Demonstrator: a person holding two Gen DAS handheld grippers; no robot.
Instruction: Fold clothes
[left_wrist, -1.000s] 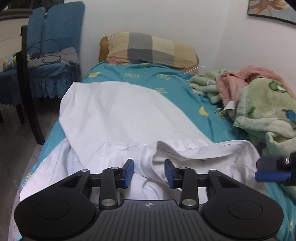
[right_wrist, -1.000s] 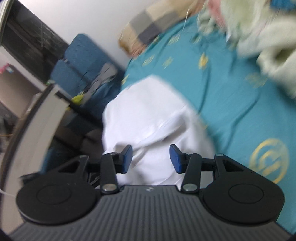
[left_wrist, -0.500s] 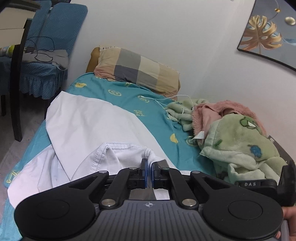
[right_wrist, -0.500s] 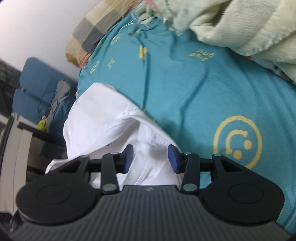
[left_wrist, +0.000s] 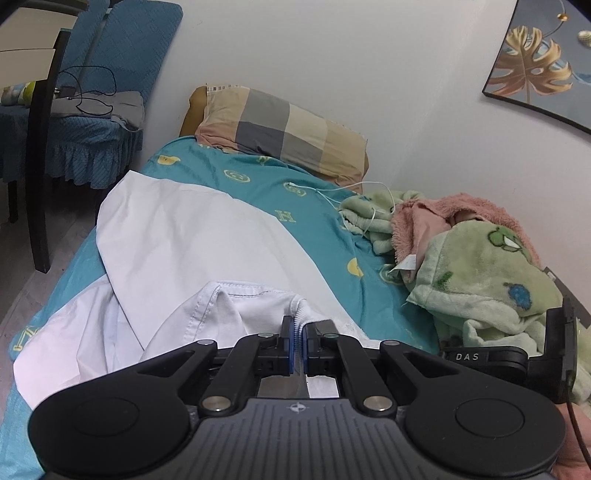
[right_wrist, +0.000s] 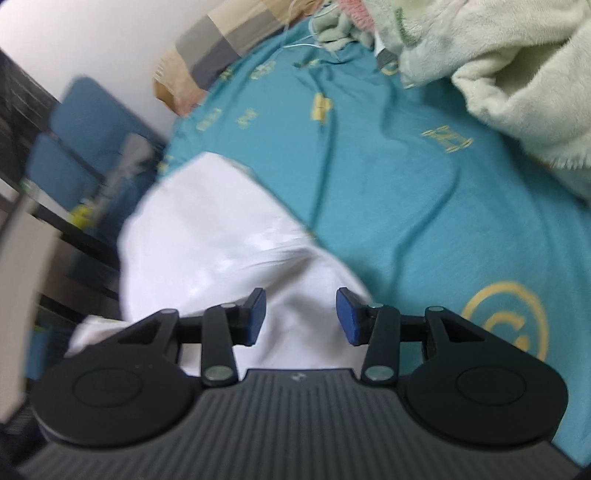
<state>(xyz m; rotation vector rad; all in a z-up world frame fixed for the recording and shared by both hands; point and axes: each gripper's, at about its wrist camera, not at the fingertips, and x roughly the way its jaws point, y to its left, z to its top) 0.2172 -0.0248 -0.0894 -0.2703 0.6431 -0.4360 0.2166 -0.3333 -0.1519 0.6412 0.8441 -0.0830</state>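
Note:
A white shirt (left_wrist: 192, 243) lies spread on the teal bed sheet (left_wrist: 317, 206), partly folded over itself. My left gripper (left_wrist: 300, 332) is shut on a stitched edge of the shirt and holds it raised off the bed. My right gripper (right_wrist: 301, 314) is open, its blue pads apart over the near white cloth (right_wrist: 221, 243), holding nothing. Part of the right gripper's body (left_wrist: 517, 354) shows at the right edge of the left wrist view.
A checked pillow (left_wrist: 280, 129) lies at the head of the bed by the wall. A heap of green and pink blankets (left_wrist: 476, 258) fills the right side, with a white cable (left_wrist: 354, 195). A blue-covered chair (left_wrist: 85, 122) and dark table leg (left_wrist: 40, 155) stand left.
My left gripper closed on the shirt edge and lifted it. My right gripper stayed open and swung over the shirt, its view now blurred.

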